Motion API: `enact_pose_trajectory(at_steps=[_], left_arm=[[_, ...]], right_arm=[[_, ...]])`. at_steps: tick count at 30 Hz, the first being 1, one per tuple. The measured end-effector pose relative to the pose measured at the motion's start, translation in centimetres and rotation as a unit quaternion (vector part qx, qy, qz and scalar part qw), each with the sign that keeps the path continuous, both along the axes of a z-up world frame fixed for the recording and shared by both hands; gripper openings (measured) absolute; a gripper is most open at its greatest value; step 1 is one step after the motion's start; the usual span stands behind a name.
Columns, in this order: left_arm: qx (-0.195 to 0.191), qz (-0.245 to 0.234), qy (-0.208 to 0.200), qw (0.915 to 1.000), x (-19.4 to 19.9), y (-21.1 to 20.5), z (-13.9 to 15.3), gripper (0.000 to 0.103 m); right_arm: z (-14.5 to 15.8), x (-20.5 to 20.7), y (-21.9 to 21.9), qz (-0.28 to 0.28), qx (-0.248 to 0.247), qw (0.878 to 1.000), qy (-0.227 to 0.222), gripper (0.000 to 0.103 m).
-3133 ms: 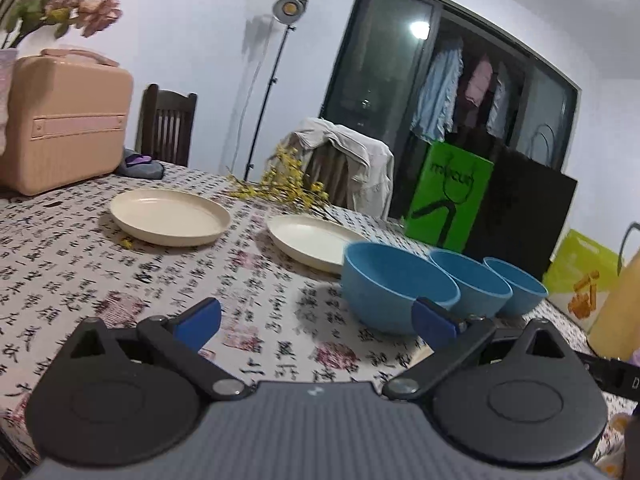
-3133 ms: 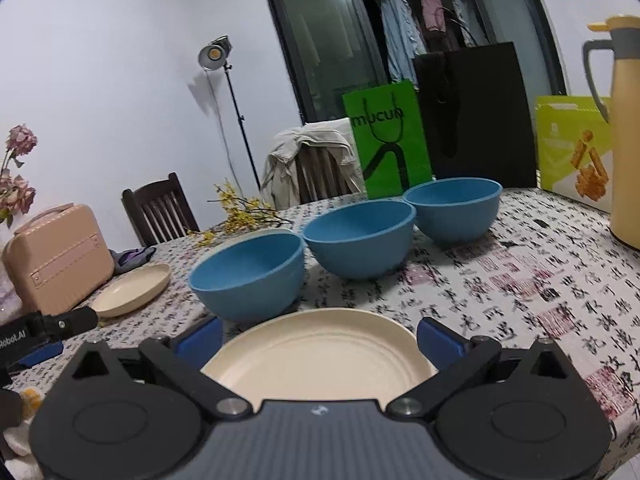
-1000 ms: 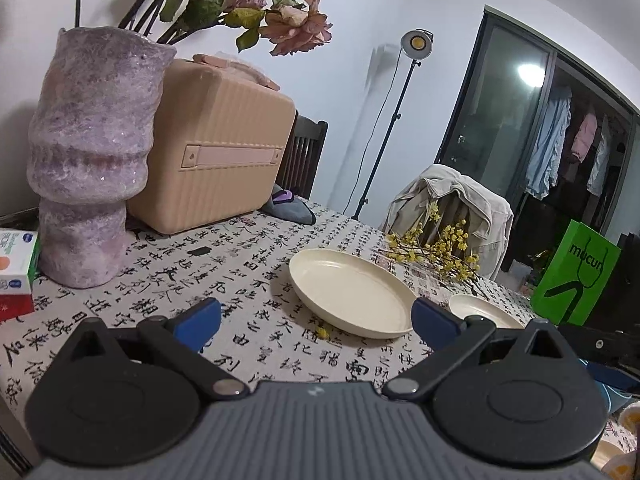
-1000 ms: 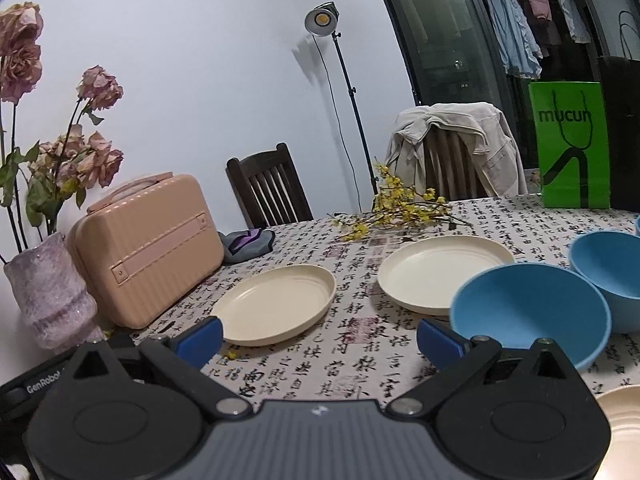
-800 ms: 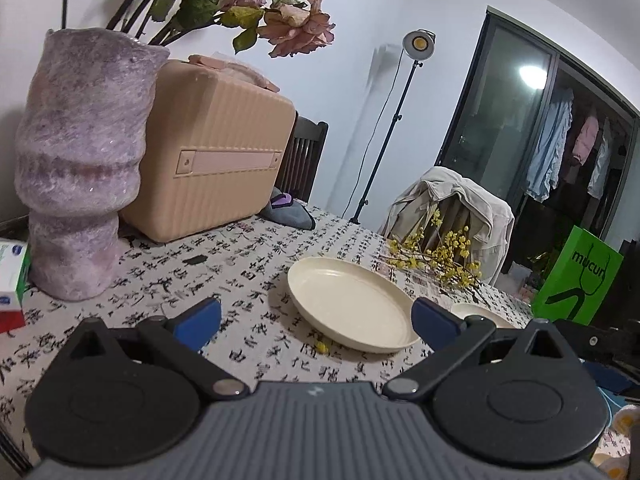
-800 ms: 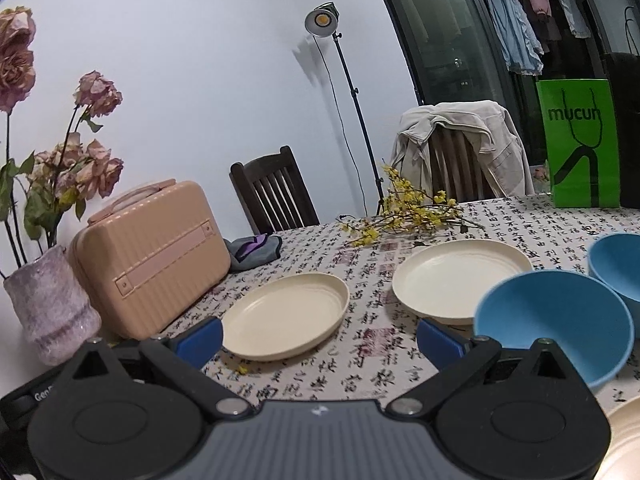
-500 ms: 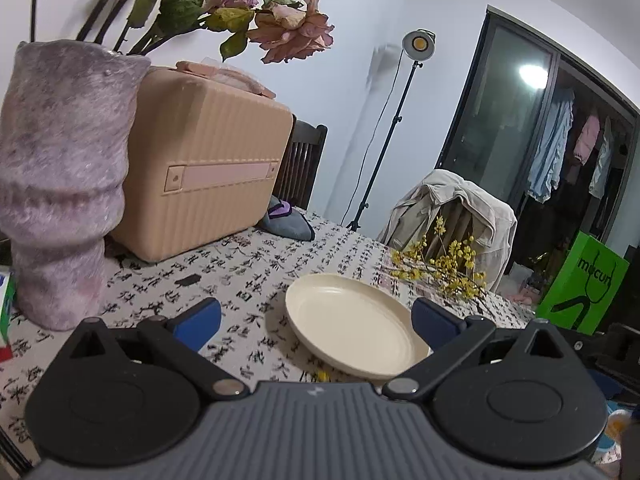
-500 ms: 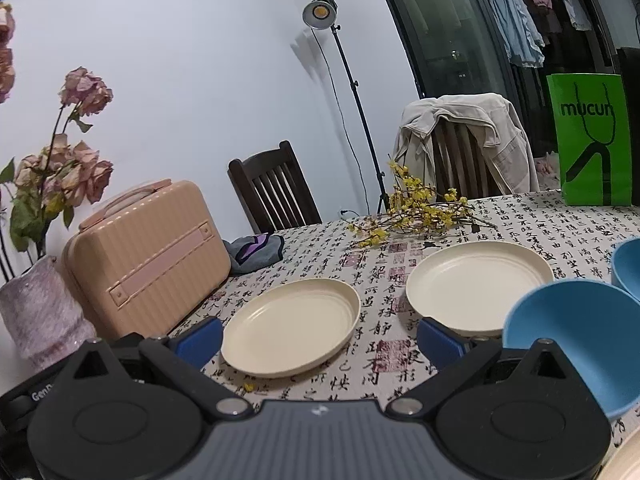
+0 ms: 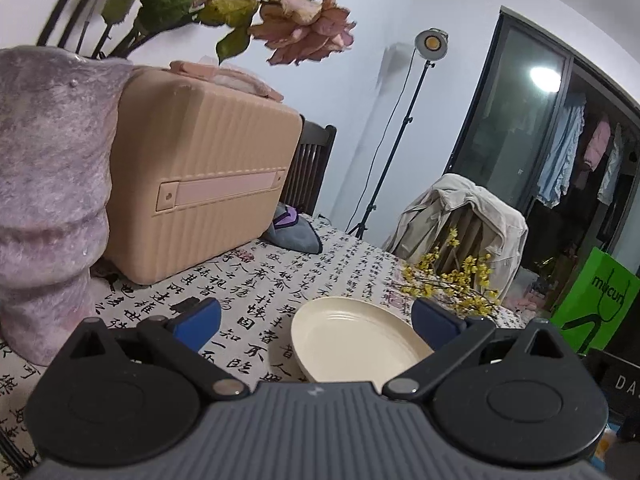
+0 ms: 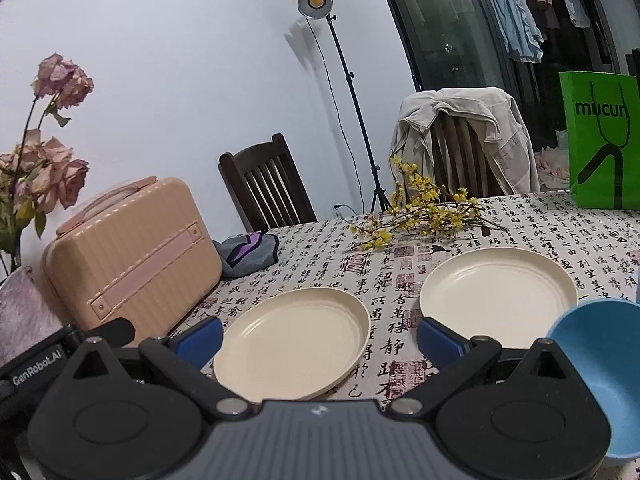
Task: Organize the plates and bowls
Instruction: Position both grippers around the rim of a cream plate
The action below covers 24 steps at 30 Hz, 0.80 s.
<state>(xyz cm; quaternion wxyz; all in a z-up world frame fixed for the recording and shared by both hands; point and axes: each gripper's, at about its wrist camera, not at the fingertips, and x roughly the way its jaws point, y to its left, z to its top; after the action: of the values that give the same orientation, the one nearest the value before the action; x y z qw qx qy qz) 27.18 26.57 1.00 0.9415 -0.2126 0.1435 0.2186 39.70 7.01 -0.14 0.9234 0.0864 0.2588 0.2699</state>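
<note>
Left wrist view: the left gripper [image 9: 316, 322] has its blue-padded fingers [image 9: 198, 320] spread wide, holding nothing. A cream plate [image 9: 356, 344] lies flat on the printed tablecloth [image 9: 256, 276], sitting between the fingers but nearer the right one at 3 o'clock; whether that pad touches the rim cannot be told. At 10 o'clock stands a pink case [image 9: 204, 196], with a purple vase [image 9: 48, 200] of dried flowers just beside it at 9 o'clock. A grey pouch [image 9: 292, 232] lies at the case's foot. Yellow blossom sprigs [image 9: 452, 280] lie at 2 o'clock, before a chair draped with a jacket [image 9: 464, 216]. A green bag [image 9: 596, 304] stands at 3 o'clock.

Right wrist view: the right gripper [image 10: 318, 338] is likewise spread apart and empty. The same plate [image 10: 292, 340] lies between its fingers, toward the left pad. A second plate [image 10: 500, 296] lies at 2 o'clock, apart from the first. A blue bowl [image 10: 596, 372] stands upright at 3 o'clock, near the second plate. The left tool's black body shows at 9 o'clock, before the case [image 10: 132, 252].
</note>
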Motion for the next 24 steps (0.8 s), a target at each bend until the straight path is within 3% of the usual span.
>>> enact_pose_trajectory(at_steps=[24], left_arm=[[-0.033,0.021,0.053,0.9978,8.9,4.6,-1.9,0.103]], right_arm=[[-3.3,8.4,5.9,-0.027,-0.026,0.997,0.061,0.103]])
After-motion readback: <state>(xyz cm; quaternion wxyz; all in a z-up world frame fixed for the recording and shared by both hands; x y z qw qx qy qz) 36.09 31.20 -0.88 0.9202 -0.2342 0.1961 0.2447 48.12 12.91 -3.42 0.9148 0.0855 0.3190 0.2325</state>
